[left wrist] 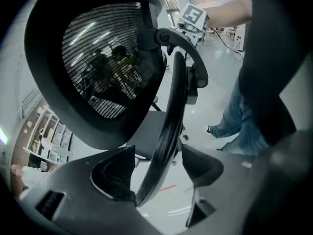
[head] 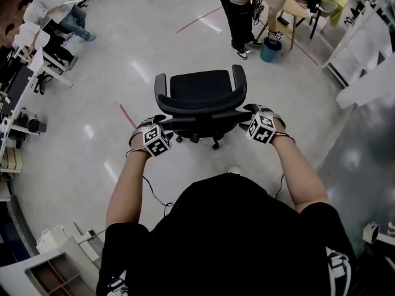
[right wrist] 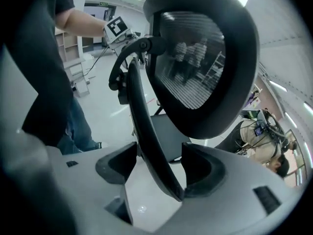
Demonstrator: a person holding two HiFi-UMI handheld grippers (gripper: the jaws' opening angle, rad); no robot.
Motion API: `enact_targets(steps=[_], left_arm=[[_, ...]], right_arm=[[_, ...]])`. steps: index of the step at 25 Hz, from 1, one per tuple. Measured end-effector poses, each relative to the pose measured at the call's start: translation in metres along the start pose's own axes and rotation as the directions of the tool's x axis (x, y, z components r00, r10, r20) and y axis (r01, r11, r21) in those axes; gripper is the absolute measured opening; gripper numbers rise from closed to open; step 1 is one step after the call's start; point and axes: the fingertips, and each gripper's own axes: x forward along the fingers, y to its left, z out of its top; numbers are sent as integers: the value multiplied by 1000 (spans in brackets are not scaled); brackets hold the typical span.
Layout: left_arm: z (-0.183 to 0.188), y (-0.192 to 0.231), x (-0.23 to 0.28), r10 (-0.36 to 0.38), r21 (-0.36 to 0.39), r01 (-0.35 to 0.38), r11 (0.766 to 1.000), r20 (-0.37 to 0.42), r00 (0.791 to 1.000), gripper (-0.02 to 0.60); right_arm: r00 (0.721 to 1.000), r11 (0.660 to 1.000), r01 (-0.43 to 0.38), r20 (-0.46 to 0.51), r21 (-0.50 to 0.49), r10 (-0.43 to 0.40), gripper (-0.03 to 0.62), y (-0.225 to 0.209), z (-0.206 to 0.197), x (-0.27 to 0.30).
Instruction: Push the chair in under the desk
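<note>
A black office chair (head: 200, 88) stands on the shiny floor just ahead of me, its back toward me. My left gripper (head: 162, 122) is at the left end of the backrest's top and my right gripper (head: 250, 112) at the right end. In the left gripper view, the curved black frame bar (left wrist: 168, 126) behind the mesh back (left wrist: 107, 58) runs between the left gripper's (left wrist: 156, 156) wide jaws, with gaps on both sides. The right gripper view has the same bar (right wrist: 146, 131) between the right gripper's (right wrist: 159, 158) spread jaws, beside the mesh (right wrist: 195, 67). Both grippers are open.
A person (head: 247, 11) stands beyond the chair next to a blue bucket (head: 270, 49). Another person (head: 52, 8) sits at desks on the far left. White shelving (head: 370, 48) lines the right side, a low shelf unit (head: 55, 267) is behind me on the left, and red tape (head: 128, 116) marks the floor.
</note>
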Motion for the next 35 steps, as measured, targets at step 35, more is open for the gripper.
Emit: enact_targets(steps=[35], left_arm=[[-18, -26, 70, -53, 171, 92, 981, -220, 974, 173]], right_arm=[[980, 921, -73, -198, -383, -5, 115, -2, -43, 71]])
